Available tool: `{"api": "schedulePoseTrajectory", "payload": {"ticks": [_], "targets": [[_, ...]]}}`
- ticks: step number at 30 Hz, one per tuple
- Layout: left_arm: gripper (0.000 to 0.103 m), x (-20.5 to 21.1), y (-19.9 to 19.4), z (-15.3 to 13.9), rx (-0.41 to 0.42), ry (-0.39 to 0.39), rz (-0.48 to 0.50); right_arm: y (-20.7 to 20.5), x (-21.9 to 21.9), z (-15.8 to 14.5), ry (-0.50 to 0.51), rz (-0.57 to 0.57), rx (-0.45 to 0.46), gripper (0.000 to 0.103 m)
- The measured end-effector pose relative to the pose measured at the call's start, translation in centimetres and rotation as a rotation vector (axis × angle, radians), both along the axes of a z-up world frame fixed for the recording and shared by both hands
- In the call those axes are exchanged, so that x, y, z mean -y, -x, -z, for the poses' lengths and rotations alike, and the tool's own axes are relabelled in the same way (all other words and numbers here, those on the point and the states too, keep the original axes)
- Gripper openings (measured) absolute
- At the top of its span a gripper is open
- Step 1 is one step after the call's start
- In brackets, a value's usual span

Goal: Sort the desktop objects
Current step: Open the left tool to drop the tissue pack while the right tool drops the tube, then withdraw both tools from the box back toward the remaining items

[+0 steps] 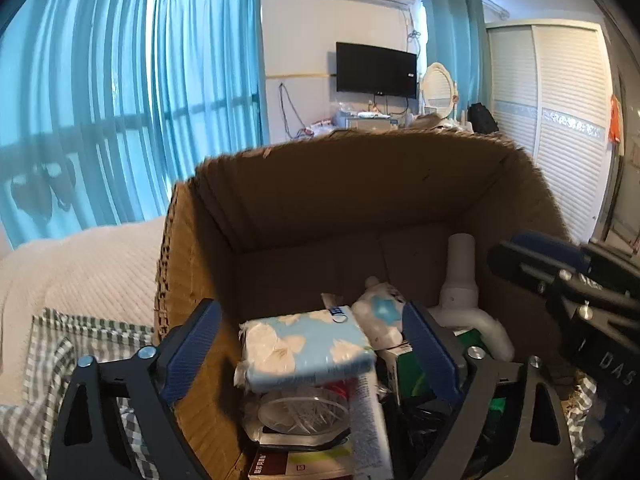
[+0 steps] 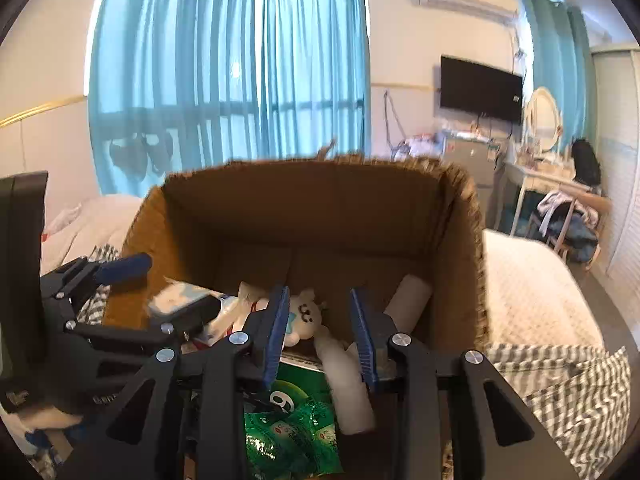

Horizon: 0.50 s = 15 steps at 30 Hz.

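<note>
Tissue pack point(image 1: 306, 346) — flowered, carton point(image 1: 360, 184), "DAS" gripper point(image 1: 540, 256)

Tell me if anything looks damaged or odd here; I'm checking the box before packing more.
The cardboard box has a ragged, frayed top rim, roughly torn rather than cut. Inside, items lie jumbled; the tissue pack sits tilted on the pile. Nothing looks spilled.

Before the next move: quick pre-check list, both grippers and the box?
1. Left gripper open: ok, jaws wide.
2. Tissue pack between left fingers, untouched: ok.
3. Right gripper empty: ok, open, nothing held.
4. Grippers apart from each other: ok, but close.
5. Cardboard box upright, walls clear of fingers: ok.
6. Free floor space in box for another item: cannot tell, clutter hides it.
</note>
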<state>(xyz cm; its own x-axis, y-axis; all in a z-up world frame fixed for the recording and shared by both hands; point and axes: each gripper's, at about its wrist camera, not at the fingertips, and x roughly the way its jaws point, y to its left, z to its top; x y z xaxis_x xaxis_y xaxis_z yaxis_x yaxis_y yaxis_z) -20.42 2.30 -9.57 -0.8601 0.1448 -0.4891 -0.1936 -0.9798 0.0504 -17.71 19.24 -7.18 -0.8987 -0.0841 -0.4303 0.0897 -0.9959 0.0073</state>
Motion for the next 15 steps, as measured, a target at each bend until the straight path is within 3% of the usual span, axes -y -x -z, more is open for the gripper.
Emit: {"api": "schedulePoseTrajectory", "payload": {"ticks": [5, 8, 15], "targets": [[0.103, -0.4, -1.9, -2.0, -0.067, 0.014, -0.006, -2.1, -0.5, -2.2, 0.022, 0.021, -0.078, 0.044], [0.103, -0.3, -2.8, -3.1, -0.094, 0.016, -0.008, -3.2, -0.8, -3.7, 0.027, 0.028, -0.117, 0.046], [0.103, 0.9, -4.5, -6.3, -0.135, -0.033, -0.033, -6.8, -1.0, -6.3, 0.058, 0.063, -0.227, 0.059]]}}
